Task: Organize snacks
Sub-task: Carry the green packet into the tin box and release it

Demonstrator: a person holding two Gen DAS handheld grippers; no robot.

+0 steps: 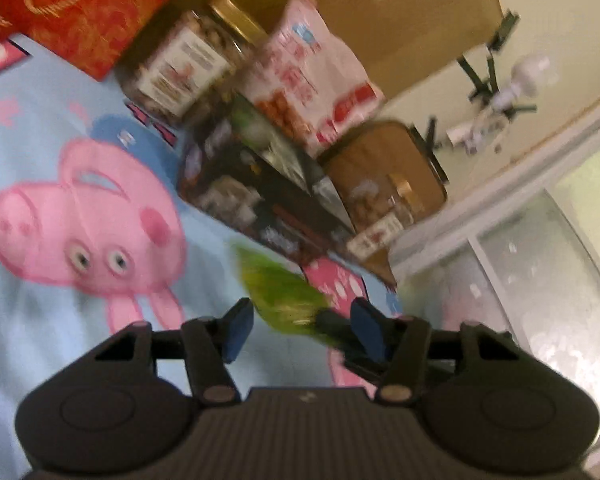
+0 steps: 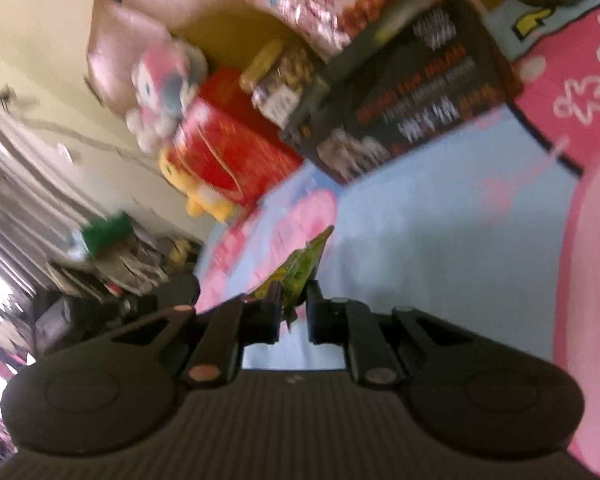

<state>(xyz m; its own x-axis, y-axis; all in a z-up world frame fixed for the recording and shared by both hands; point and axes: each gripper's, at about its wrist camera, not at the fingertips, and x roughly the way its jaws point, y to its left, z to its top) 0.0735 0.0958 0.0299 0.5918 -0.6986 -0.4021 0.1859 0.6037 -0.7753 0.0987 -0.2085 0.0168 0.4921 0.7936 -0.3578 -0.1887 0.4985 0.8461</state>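
A small green snack packet (image 2: 305, 266) sticks up from my right gripper (image 2: 294, 312), which is shut on its lower edge. In the left wrist view the same green packet (image 1: 284, 294) hangs between the blue pads (image 1: 240, 330) of my left gripper (image 1: 302, 330). Those jaws stand apart, with a gap beside the left pad, and the packet lies close to the right pad. The dark tip of the right gripper (image 1: 336, 326) shows beside the packet. Both grippers hover over a light blue blanket (image 1: 40, 340) with a pink cartoon pig.
Snacks line the back of the blanket: a gold-lidded nut jar (image 1: 188, 68), a pink-white snack bag (image 1: 308, 68), a dark flat box (image 1: 260, 192), a brown pouch (image 1: 384, 184) and a red gift bag (image 1: 88, 8). Plush toys (image 2: 164, 88) sit by a red box (image 2: 228, 148). The blanket's edge lies at right.
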